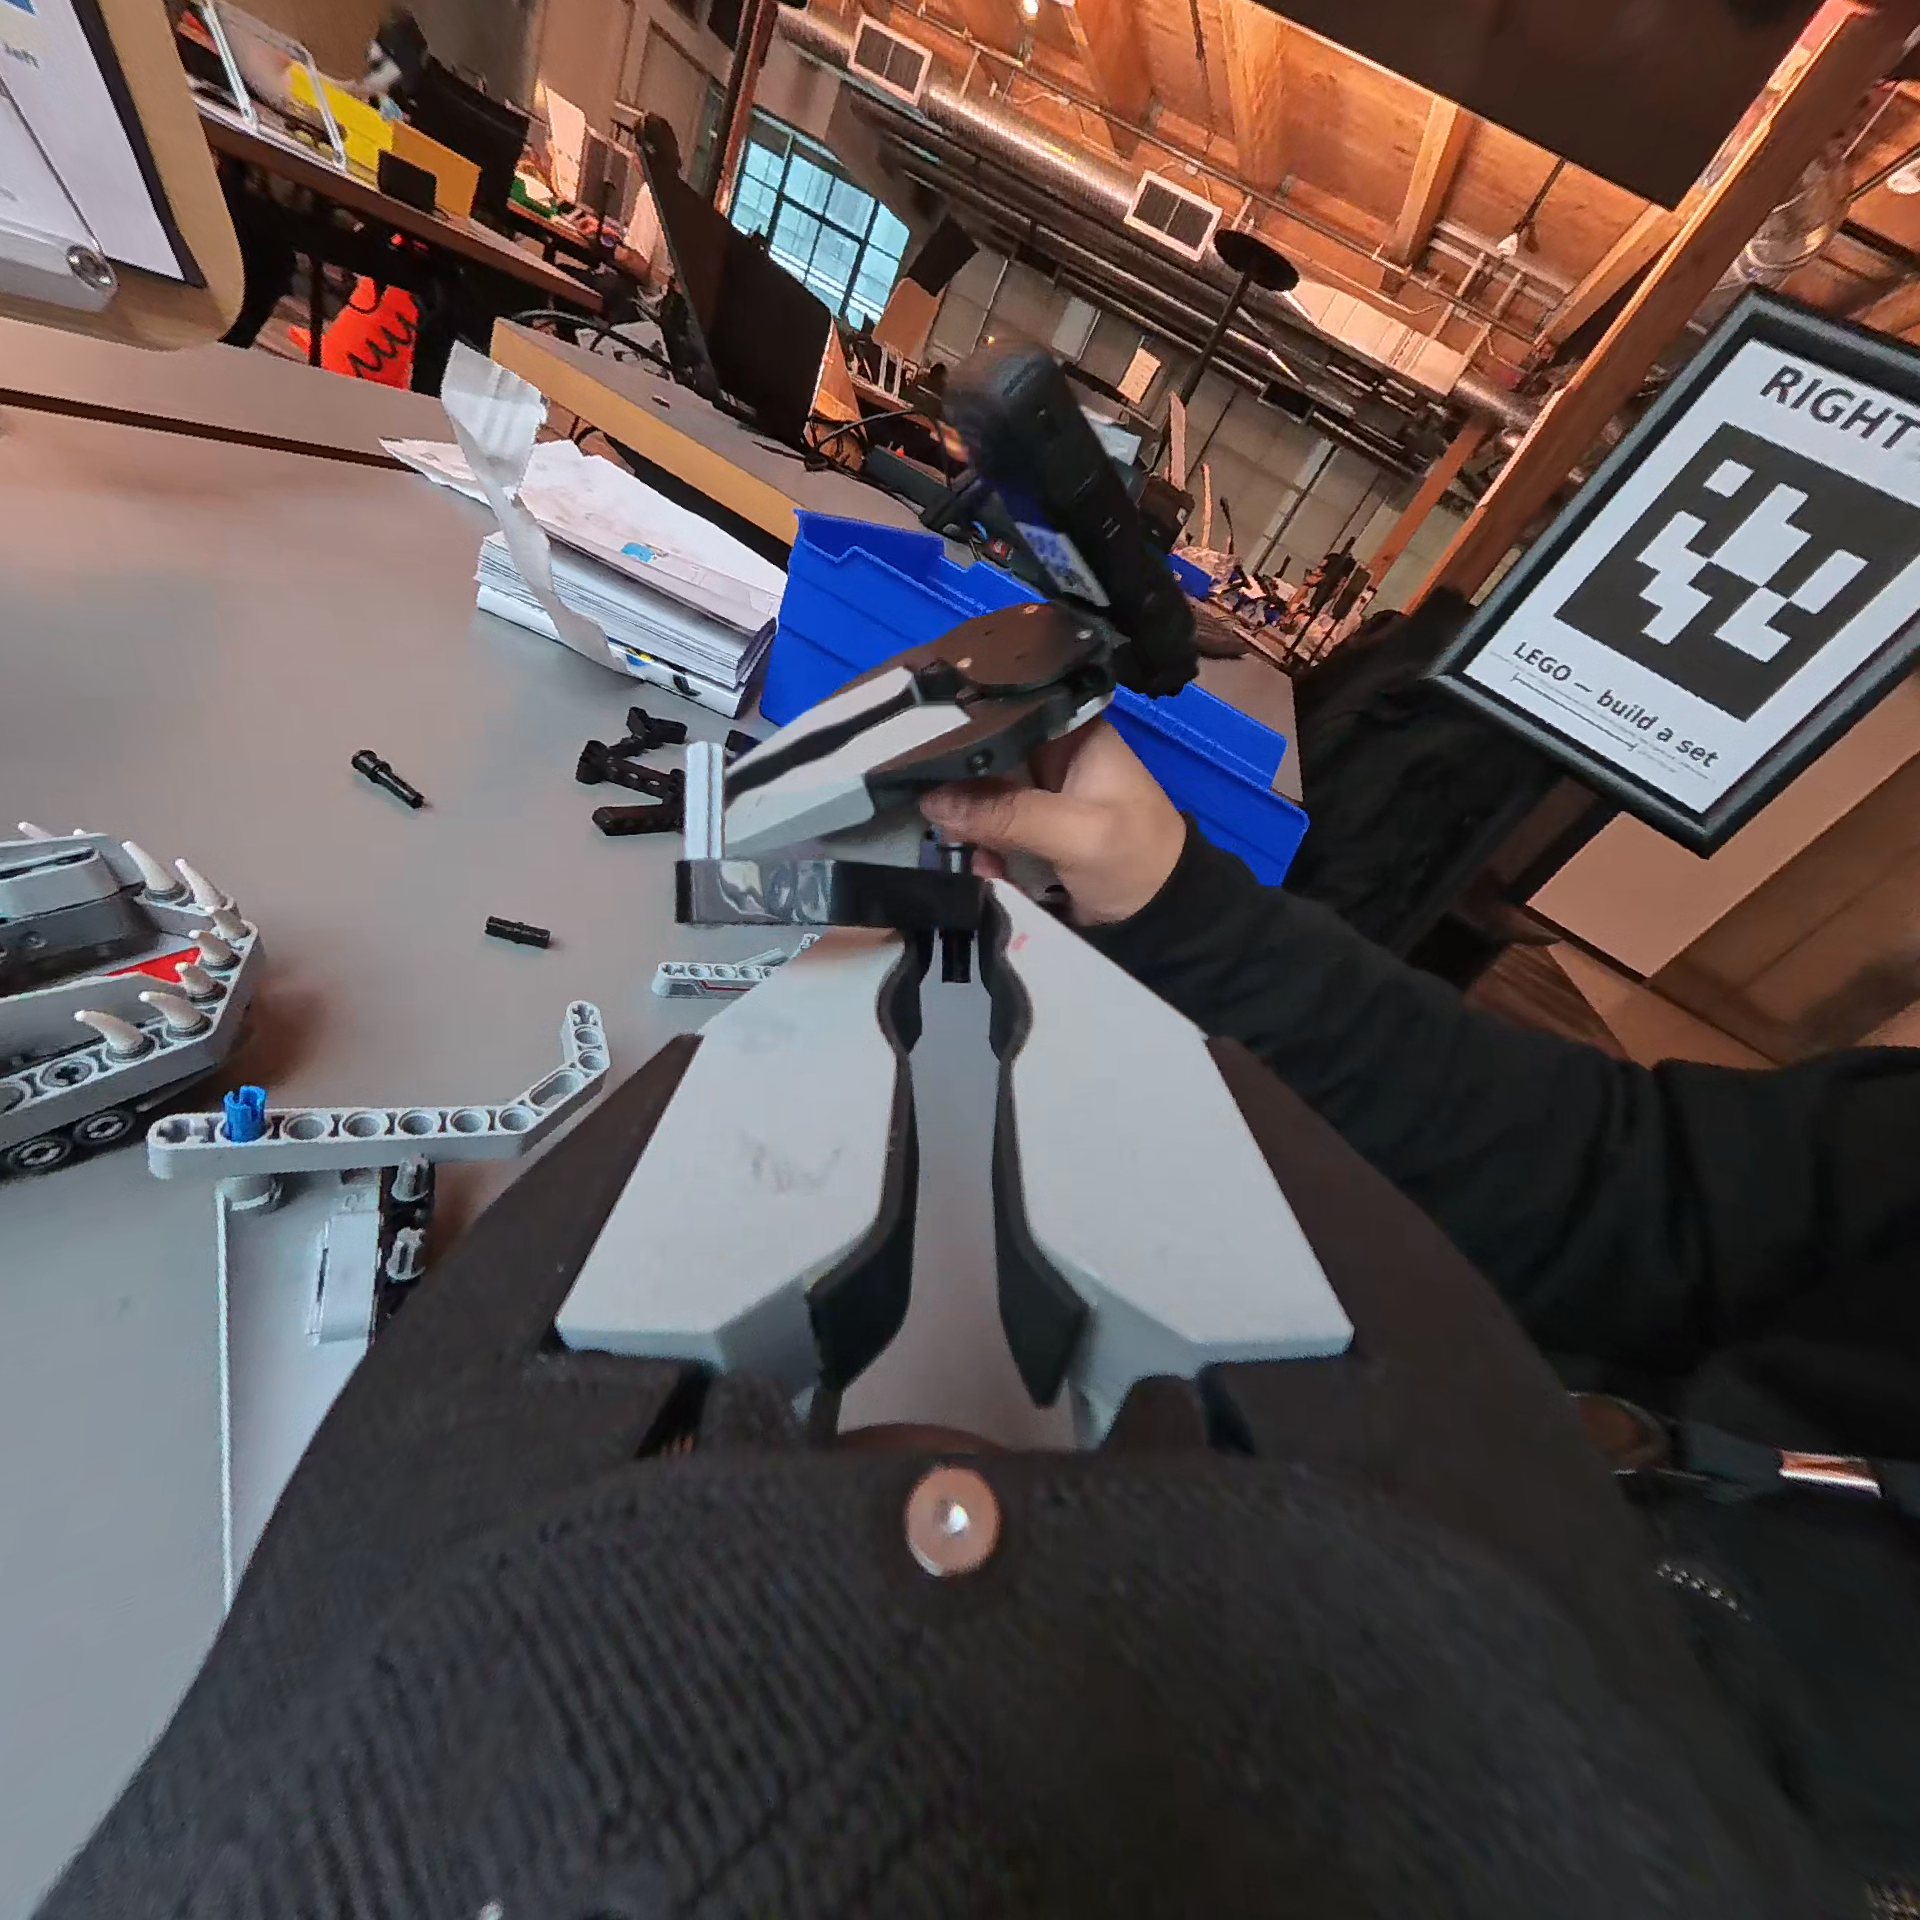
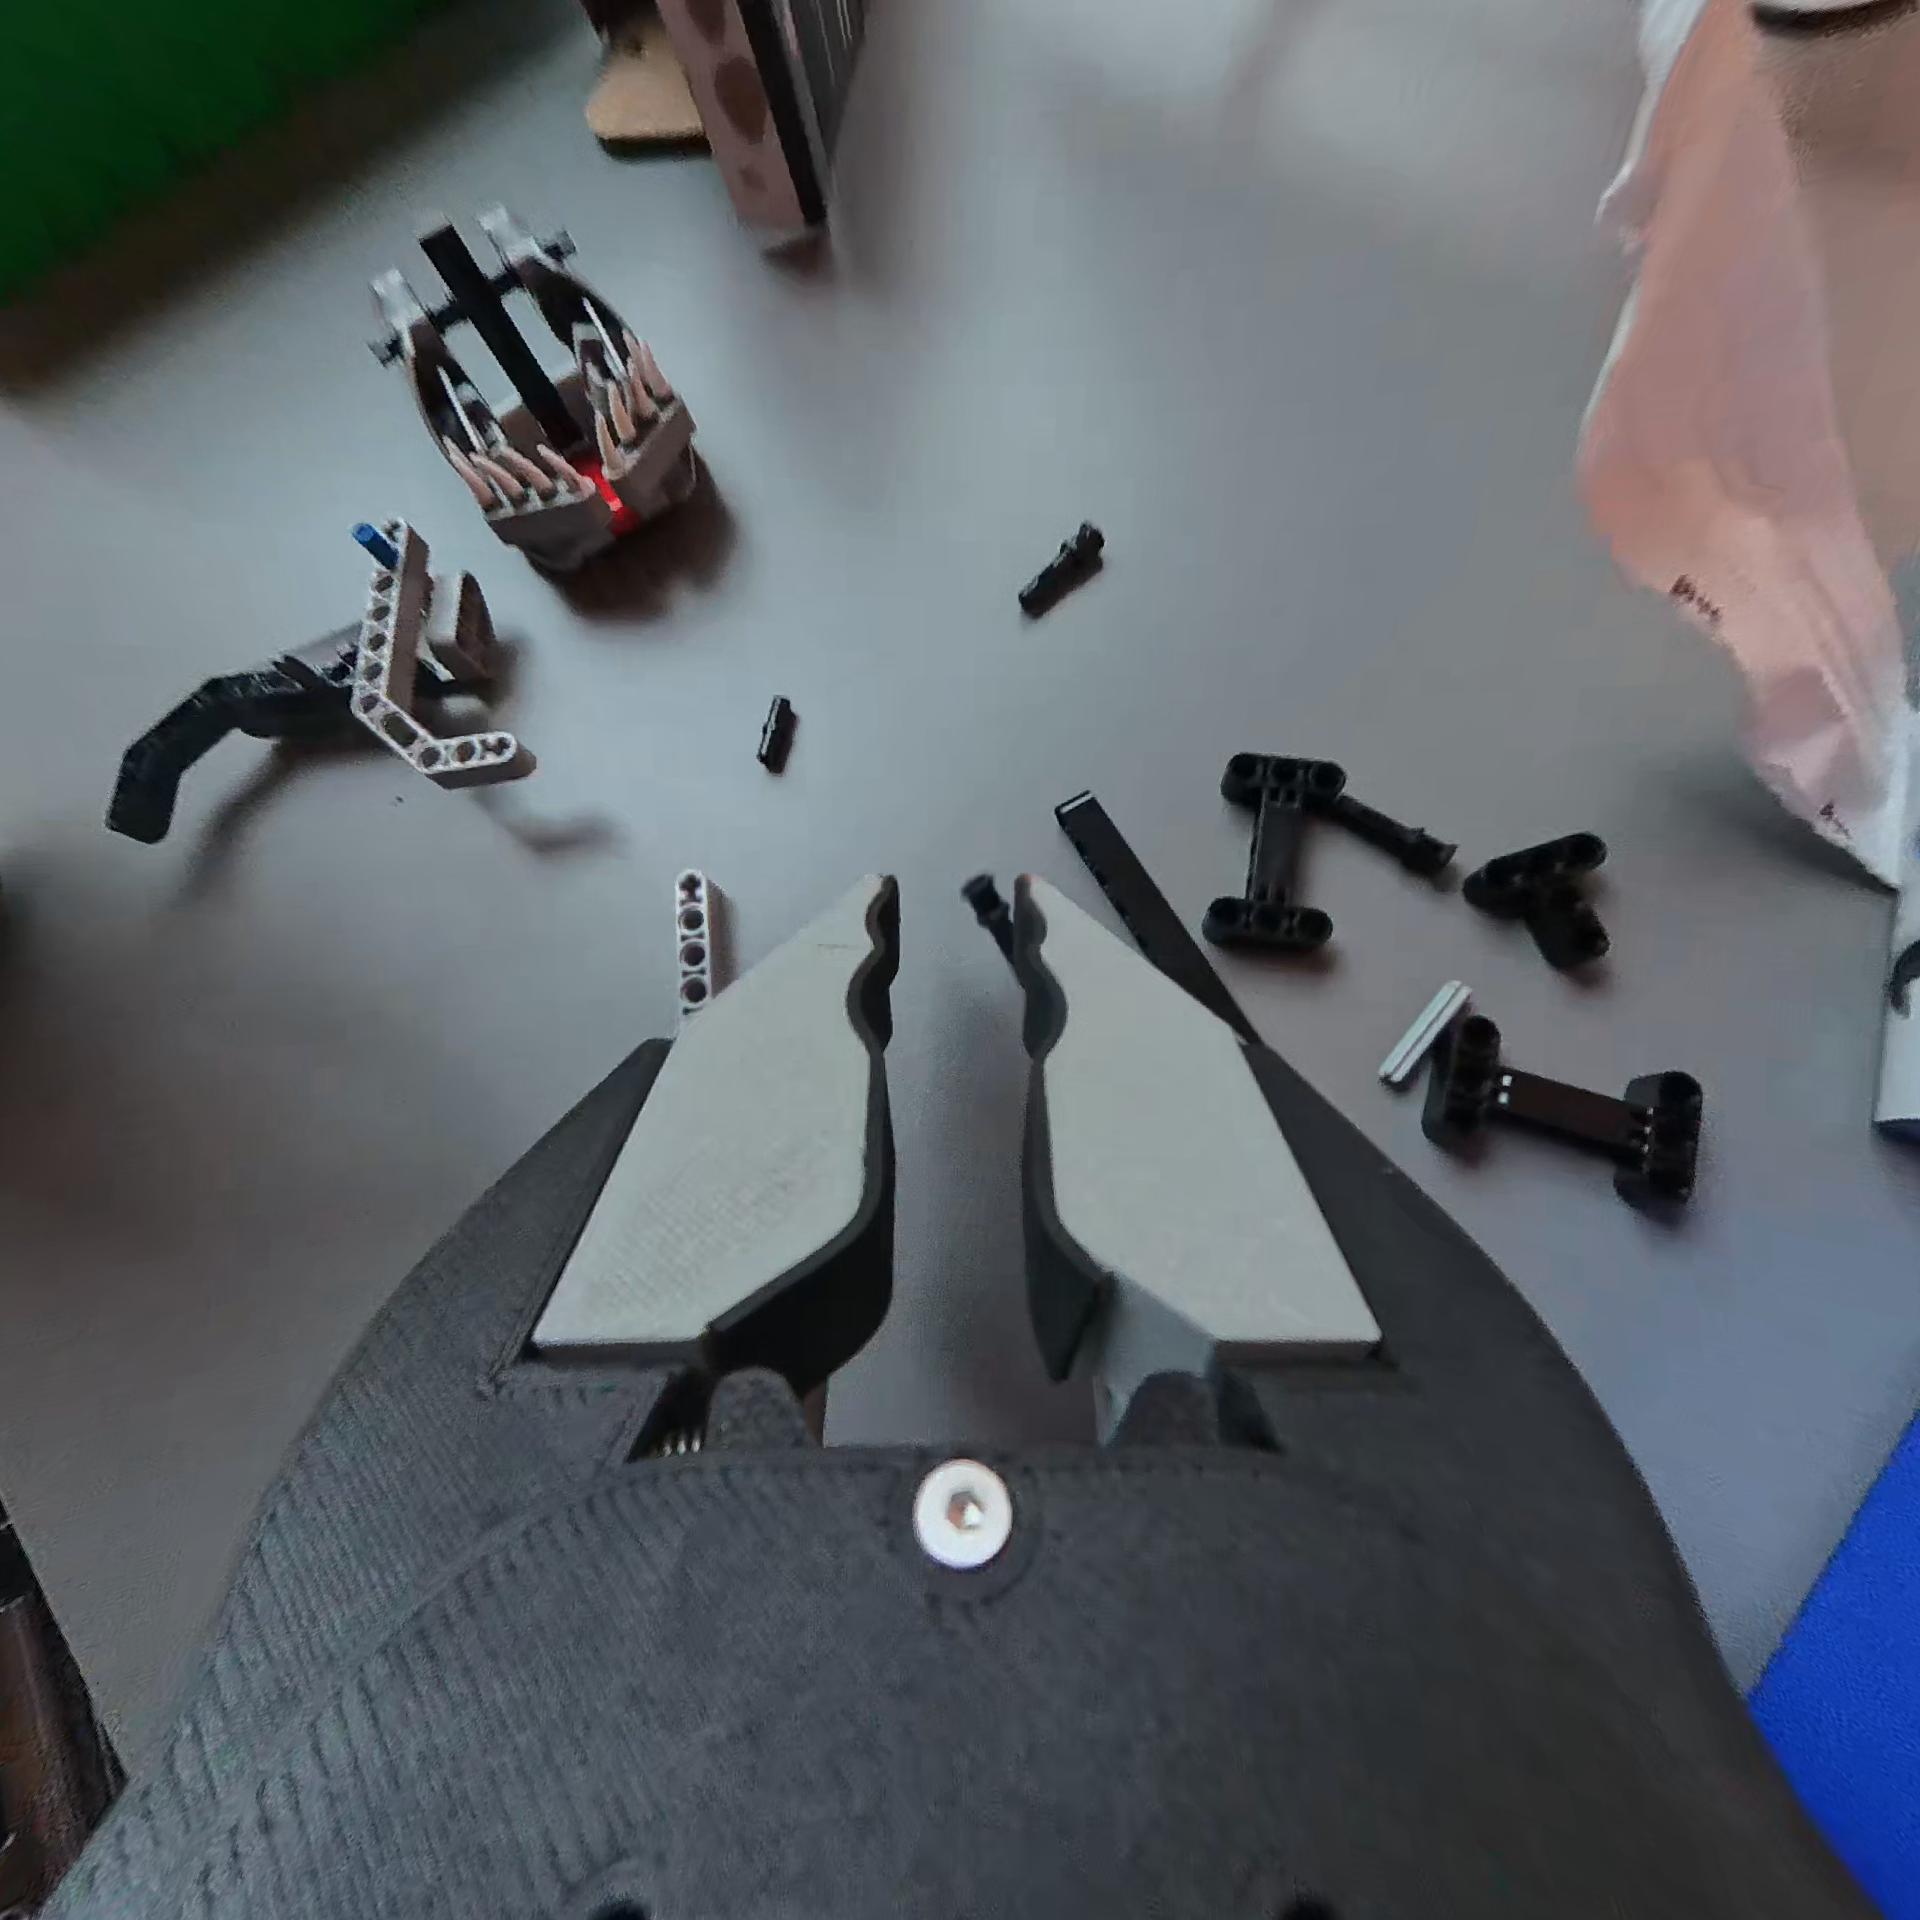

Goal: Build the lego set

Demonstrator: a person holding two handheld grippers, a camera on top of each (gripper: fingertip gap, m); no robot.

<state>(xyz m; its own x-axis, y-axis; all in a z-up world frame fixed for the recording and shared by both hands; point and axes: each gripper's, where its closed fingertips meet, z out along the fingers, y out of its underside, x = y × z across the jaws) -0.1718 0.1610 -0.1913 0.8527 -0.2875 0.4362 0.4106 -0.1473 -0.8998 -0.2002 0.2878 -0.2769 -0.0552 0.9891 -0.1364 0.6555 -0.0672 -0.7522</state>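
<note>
Grey tabletop [image 2: 1299,468] carries the loose lego parts in the right wrist view. A grey and black toothed model with a red spot [image 2: 561,436] stands at 11 o'clock. A pale grey angled beam tipped with a blue pin [image 2: 405,675] lies at 9 o'clock, a short black pin [image 2: 776,732] near the centre, and a black H-shaped connector [image 2: 1273,862] at 3 o'clock. A long flat black beam [image 2: 1117,873] runs behind the right finger.

The right gripper [image 2: 956,894] has its jaws apart over the table, with a small blurred black peg [image 2: 985,902] against the inner side of the right fingertip.

In the left wrist view, the left gripper [image 1: 951,982] points to 12 o'clock. Its jaws are nearly together, and a stubby black pin [image 1: 951,951] sits in the slot at the tips; whether it is pinched cannot be told. A hand [image 1: 1070,831] just beyond holds the other gripper. A blue plastic bin [image 1: 883,613] and a stack of white booklets [image 1: 623,592] lie at 11 o'clock.
</note>
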